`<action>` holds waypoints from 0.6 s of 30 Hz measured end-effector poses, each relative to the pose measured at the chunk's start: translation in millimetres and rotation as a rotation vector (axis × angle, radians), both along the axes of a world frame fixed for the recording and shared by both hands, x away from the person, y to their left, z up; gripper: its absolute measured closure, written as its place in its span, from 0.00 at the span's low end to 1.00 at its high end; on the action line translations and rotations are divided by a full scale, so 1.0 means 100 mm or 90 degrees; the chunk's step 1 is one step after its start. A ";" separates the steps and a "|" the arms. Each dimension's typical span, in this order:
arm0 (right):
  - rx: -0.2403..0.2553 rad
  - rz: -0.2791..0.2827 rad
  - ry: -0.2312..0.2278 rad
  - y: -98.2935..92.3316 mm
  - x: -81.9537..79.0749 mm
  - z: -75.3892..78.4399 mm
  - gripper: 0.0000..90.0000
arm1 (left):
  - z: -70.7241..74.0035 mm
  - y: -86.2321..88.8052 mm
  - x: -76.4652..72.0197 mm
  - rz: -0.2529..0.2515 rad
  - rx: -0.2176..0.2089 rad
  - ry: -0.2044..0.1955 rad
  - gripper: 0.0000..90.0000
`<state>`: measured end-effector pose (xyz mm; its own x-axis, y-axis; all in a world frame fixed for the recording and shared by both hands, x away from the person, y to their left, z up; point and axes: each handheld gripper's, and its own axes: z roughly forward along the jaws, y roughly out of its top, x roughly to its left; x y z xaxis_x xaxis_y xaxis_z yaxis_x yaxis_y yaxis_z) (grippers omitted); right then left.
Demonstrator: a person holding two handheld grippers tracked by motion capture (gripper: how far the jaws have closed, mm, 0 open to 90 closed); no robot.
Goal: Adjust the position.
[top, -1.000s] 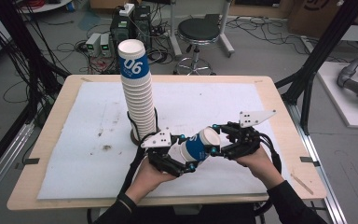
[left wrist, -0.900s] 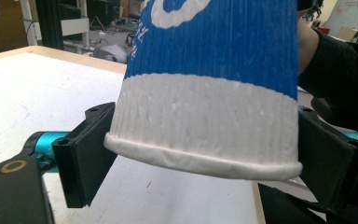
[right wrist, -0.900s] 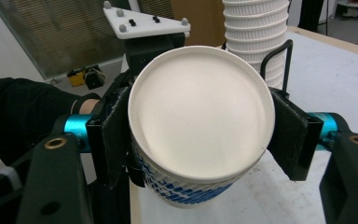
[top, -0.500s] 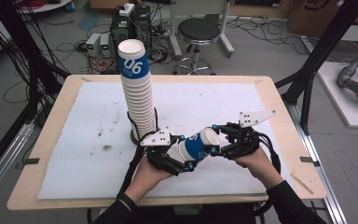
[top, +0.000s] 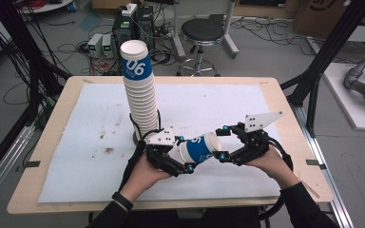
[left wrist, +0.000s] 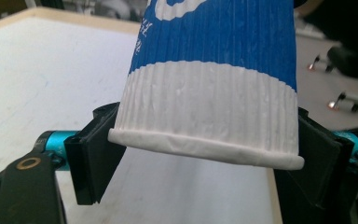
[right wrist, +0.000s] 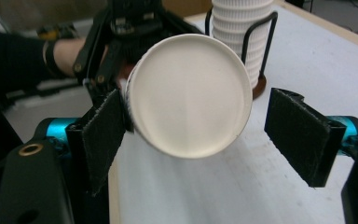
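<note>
High view, cup: a blue and white paper cup (top: 200, 148) lay on its side in the air above the white mat (top: 228, 109), between the two grippers, near the table's front edge.
High view, left gripper: the left gripper (top: 179, 159) had the cup's rim end between its jaws.
High view, right gripper: the right gripper (top: 223, 142) stood at the cup's base end, one jaw above and one below it.
High view, stack: a tall stack (top: 141, 95) of like cups stood upright in a wire holder (top: 147, 135) just behind the left gripper, nothing between it and the cup.
High view, surroundings: a stool (top: 202, 33) and boxes with cables sat on the floor beyond the table (top: 52, 123).

Left gripper view, jaws: they stood about half open and had just been closing; both pads pressed on the cup's white ribbed band just above the rim (left wrist: 205, 151).
Left gripper view, cup: its blue upper part blocked most of the sight ahead.

Right gripper view, jaws: they had just been opening and stood wide; the left pad (right wrist: 103, 135) lay at the edge of the cup, the right pad (right wrist: 298, 135) was clear of it.
Right gripper view, cup: its round white base (right wrist: 190, 95) faced the camera between the jaws.
Right gripper view, behind: the left gripper's black links held the cup from the far side, and the stack in its holder stood to the upper right.
</note>
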<state>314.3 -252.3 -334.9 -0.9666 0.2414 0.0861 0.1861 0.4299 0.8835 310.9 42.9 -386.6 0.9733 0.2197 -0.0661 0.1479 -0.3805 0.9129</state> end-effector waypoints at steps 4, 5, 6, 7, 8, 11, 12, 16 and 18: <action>-0.040 0.002 -0.018 0.04 -0.02 0.01 0.23 | 0.04 -0.04 -0.02 -0.008 0.069 -0.023 0.22; -0.048 0.005 -0.020 0.06 -0.02 0.00 0.23 | 0.04 -0.06 -0.03 -0.011 0.084 -0.028 0.22; -0.058 0.010 -0.019 0.08 -0.03 -0.02 0.23 | 0.04 -0.08 -0.03 -0.013 0.097 -0.032 0.22; -0.071 0.014 -0.018 0.10 -0.03 -0.03 0.23 | 0.04 -0.09 -0.04 -0.015 0.110 -0.038 0.22; -0.080 0.022 -0.020 0.13 -0.03 -0.05 0.23 | 0.04 -0.11 -0.05 -0.016 0.115 -0.040 0.22; -0.110 0.034 -0.018 0.20 -0.04 -0.10 0.23 | 0.03 -0.14 -0.06 -0.023 0.123 -0.044 0.22; -0.113 0.037 -0.014 0.22 -0.04 -0.12 0.24 | 0.03 -0.14 -0.07 -0.023 0.124 -0.046 0.22; -0.123 0.047 -0.005 0.24 -0.03 -0.14 0.30 | 0.04 -0.13 -0.07 -0.024 0.122 -0.047 0.22; -0.118 0.054 -0.008 0.23 -0.02 -0.14 0.31 | 0.04 -0.13 -0.07 -0.021 0.115 -0.052 0.22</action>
<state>312.6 -229.7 -348.5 -0.9847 0.1704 0.0352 0.1319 0.5987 0.7900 303.4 30.3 -382.3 0.9808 0.1883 0.0506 0.0609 -0.5425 0.8378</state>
